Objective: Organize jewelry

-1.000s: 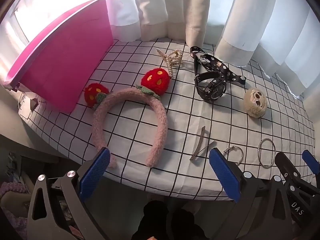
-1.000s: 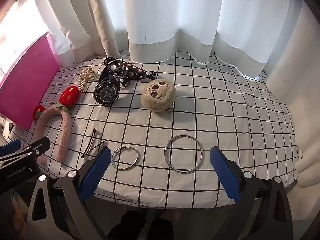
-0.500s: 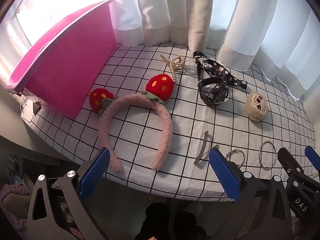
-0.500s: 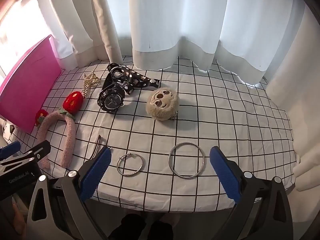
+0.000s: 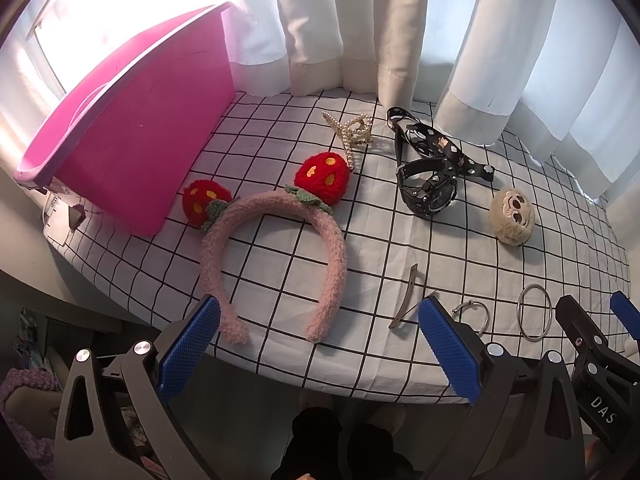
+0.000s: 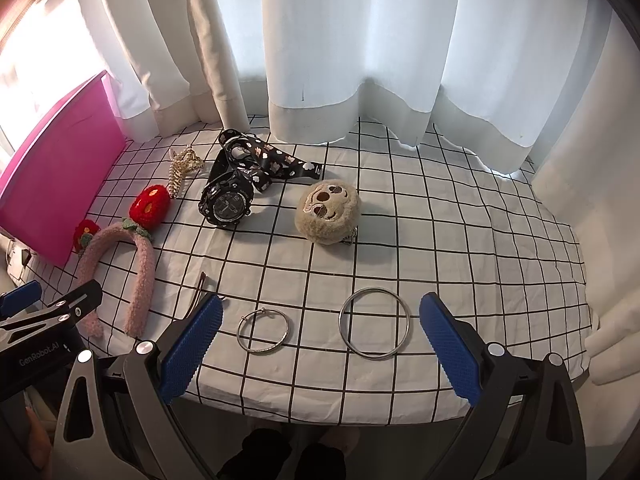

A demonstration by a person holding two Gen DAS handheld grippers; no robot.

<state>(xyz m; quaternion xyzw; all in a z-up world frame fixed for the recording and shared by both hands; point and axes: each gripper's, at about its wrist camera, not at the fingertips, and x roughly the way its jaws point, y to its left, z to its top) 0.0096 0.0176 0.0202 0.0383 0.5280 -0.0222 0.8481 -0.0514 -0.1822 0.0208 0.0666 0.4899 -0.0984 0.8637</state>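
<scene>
On the table (image 6: 460, 240), headband (image 5: 276, 256) lies left, watch (image 6: 228, 204) behind, bangles (image 6: 374, 328) in front.

Headband (image 5: 276, 256) lies beside pink bin (image 5: 132, 152).

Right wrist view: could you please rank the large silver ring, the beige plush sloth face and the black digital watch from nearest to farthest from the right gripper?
1. Large silver ring: lies flat on the checked cloth, just ahead of the open right gripper.
2. Beige plush sloth face: mid-table, centre.
3. Black digital watch: farther, left of the sloth.
</scene>
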